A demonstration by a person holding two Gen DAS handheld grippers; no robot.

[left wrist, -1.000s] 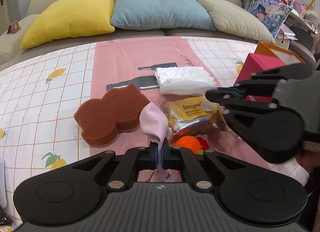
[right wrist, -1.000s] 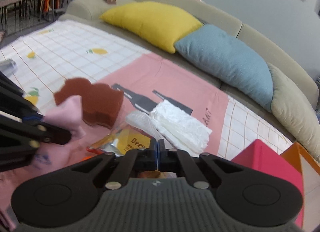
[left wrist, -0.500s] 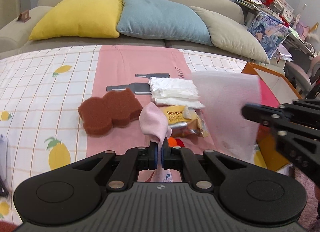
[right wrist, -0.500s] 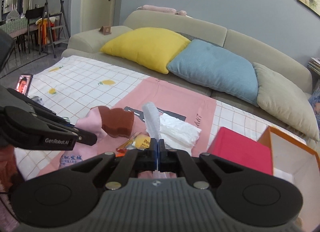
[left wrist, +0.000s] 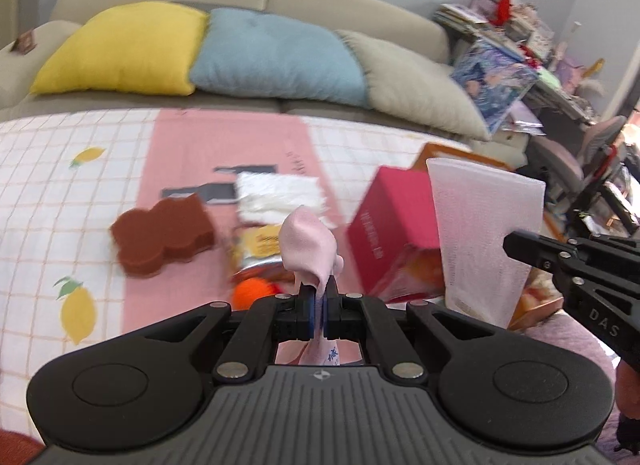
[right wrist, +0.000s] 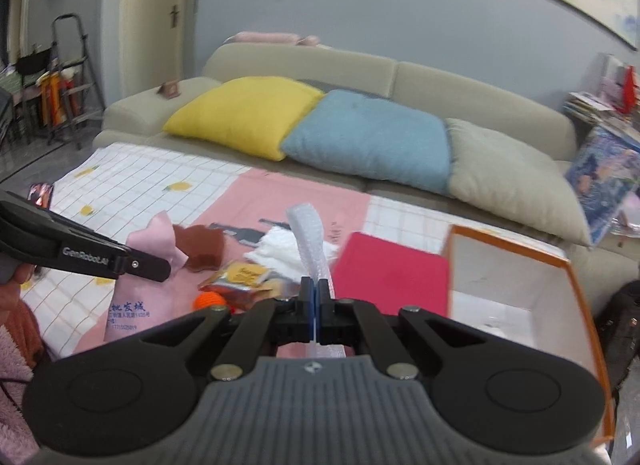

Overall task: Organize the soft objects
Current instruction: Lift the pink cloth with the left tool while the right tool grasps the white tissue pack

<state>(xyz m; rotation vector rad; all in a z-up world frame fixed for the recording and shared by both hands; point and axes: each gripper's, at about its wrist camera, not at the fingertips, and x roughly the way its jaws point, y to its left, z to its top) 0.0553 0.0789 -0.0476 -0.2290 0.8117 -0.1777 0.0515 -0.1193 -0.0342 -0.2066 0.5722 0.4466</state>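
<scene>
Left tool [left wrist: 319, 297] pinches pink bag [left wrist: 308, 249]; right tool [right wrist: 316, 297] pinches bubble wrap [right wrist: 306, 241]; only right view shows open box [right wrist: 516, 289]

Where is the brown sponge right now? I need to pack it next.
The brown sponge lies on the pink cloth, left of centre in the left wrist view, beside the yellow snack packet and near the white wad.

Left gripper [left wrist: 319, 297]: risen above the pink cloth, lifting its pink bag [left wrist: 308, 249] off the pile.
Right gripper [right wrist: 318, 297]: swung away from the snack packet [right wrist: 240, 277] toward the orange box [right wrist: 512, 297].
Bubble-wrap sheet [left wrist: 480, 233]: pulled up off the pile, now hanging beside the red box [left wrist: 384, 221].
</scene>
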